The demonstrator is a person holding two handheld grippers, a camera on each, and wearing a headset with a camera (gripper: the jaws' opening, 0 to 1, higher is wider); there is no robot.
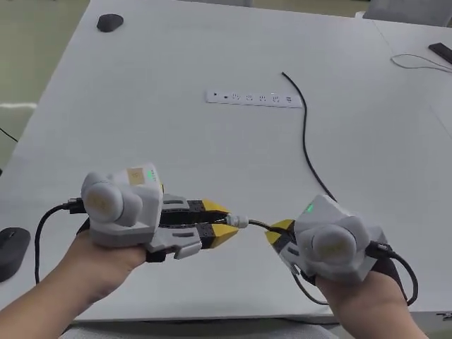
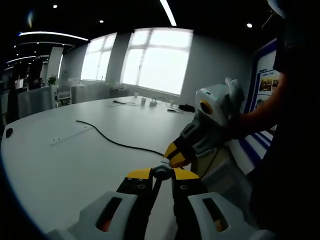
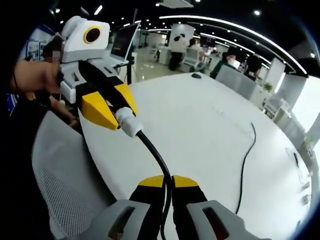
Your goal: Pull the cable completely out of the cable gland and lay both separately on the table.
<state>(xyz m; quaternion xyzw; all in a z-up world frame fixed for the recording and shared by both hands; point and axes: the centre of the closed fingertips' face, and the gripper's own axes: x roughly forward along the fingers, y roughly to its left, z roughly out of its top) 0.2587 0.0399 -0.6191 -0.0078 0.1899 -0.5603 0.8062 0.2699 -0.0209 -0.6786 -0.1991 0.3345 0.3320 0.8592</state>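
Note:
A white cable gland (image 1: 238,222) (image 2: 161,170) (image 3: 127,121) is pinched between the yellow tips of my left gripper (image 1: 227,219) (image 2: 161,174), which is shut on it above the table's near edge. A black cable (image 1: 257,224) (image 3: 155,153) leaves the gland and runs a short way to my right gripper (image 1: 277,233) (image 3: 168,181), which is shut on it. The cable's remaining length (image 1: 305,134) (image 2: 117,142) trails across the white table (image 1: 176,141) toward the far side. The two grippers face each other, a few centimetres apart.
A white power strip (image 1: 253,98) lies mid-table beside the cable's far end. A black mouse (image 1: 109,22) sits at the far left corner, another dark mouse (image 1: 10,251) at the near left edge. A mesh chair back (image 3: 65,185) stands below the table edge.

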